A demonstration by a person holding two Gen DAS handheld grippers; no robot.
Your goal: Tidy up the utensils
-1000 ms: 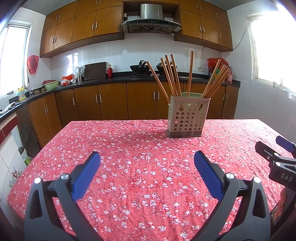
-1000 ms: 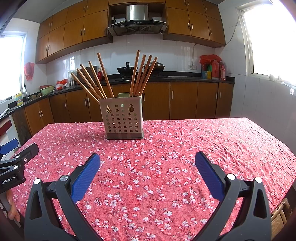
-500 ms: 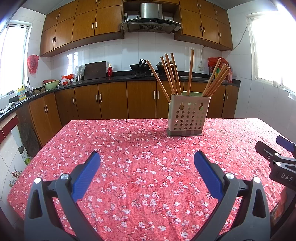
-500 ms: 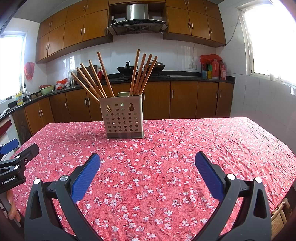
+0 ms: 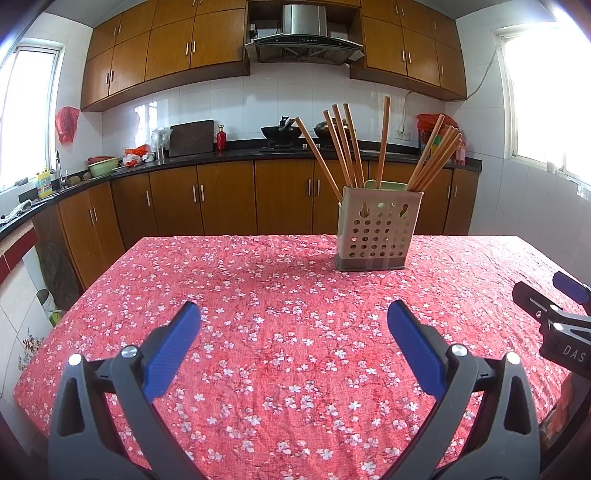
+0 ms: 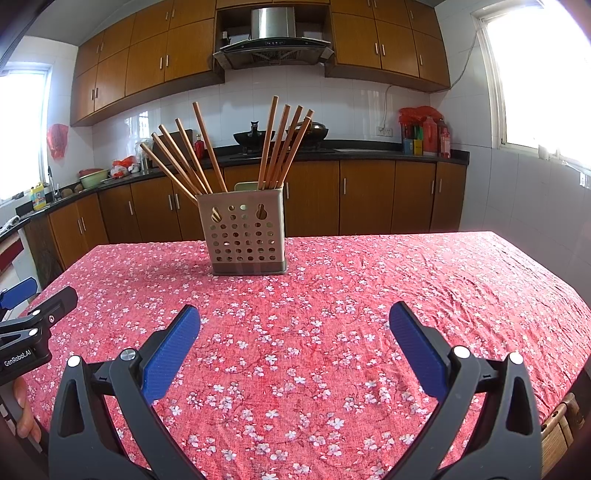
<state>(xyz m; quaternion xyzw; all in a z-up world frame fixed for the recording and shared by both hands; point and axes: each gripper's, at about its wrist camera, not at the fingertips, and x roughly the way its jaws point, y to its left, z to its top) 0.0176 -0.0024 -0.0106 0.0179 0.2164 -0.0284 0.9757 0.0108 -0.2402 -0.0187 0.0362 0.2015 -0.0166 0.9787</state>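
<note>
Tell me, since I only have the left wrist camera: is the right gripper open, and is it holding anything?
Observer: The right gripper is open. Only the tablecloth shows between its fingers.
Operator: Where's the chopstick holder from that side?
Observer: In the right wrist view the chopstick holder stands ahead, left of the gap's centre, apart from the gripper.
Operator: Anything by the table's near right corner?
Observer: A woven wicker item shows just past it. I cannot tell what it is.

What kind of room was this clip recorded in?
A home kitchen, most likely: a range hood over a wok on the black counter, wooden cabinets along the wall, and a chopstick holder on a floral-clothed table.
</note>
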